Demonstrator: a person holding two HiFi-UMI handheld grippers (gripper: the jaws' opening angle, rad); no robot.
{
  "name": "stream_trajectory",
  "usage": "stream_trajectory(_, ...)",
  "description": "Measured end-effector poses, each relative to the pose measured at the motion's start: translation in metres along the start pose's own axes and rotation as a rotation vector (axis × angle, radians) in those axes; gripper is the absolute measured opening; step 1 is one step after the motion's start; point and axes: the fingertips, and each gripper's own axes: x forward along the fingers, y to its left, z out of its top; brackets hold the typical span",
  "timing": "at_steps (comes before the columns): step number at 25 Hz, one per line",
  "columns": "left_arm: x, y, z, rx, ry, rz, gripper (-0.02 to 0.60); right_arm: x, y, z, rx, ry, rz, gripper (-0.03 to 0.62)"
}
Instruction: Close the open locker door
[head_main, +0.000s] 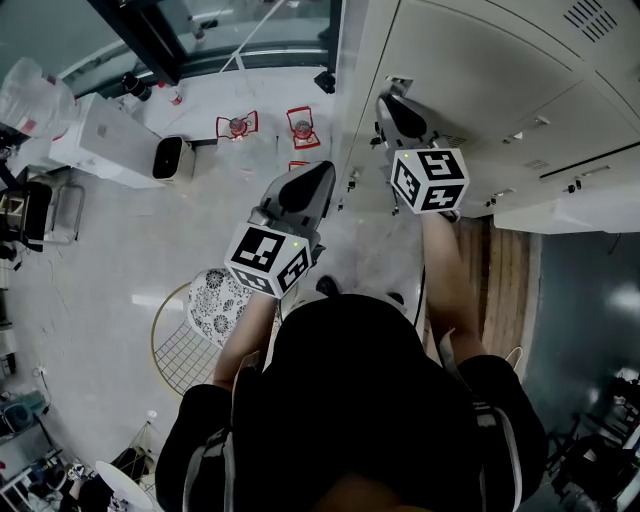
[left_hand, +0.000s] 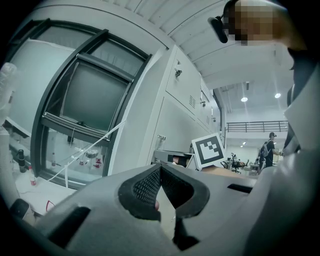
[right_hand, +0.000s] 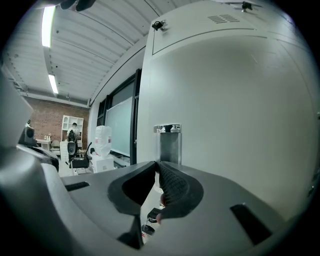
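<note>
- White lockers fill the wall ahead; pale floor and a dark window lie off to the left of the locker door.
- That door faces my right claw close up. Its metal latch plate sits at the door's left edge, just above my tips.
- My right claw is closed on nothing, and my left claw is also closed and empty, farther from the door.
- I judge the best push is flat, with closed tips beside the latch plate on the door's free edge. I should keep it steady and square so I don't slide off before it seats.
</note>
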Motion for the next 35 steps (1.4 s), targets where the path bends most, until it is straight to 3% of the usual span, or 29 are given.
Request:
stream_trajectory(15, 0.0, 0.001, -0.001, 0.0, 0.005, 0.012, 0.017, 0.003, -0.001, 0.0, 0.005, -0.006, 0.0, 0.034)
stream_trajectory(24, -0.011, 0.0, -0.002, -0.005, 0.01, 0.025, 0.017, 0.001, -0.002, 0.0, -0.037, 0.012, -0.062, 0.06)
stream_trajectory(35, -0.012, -0.016, -0.01, -0.017, 0.025, 0.006, 0.017, -0.019, -0.005, -0.001, -0.031, 0.019, -0.063, 0.057)
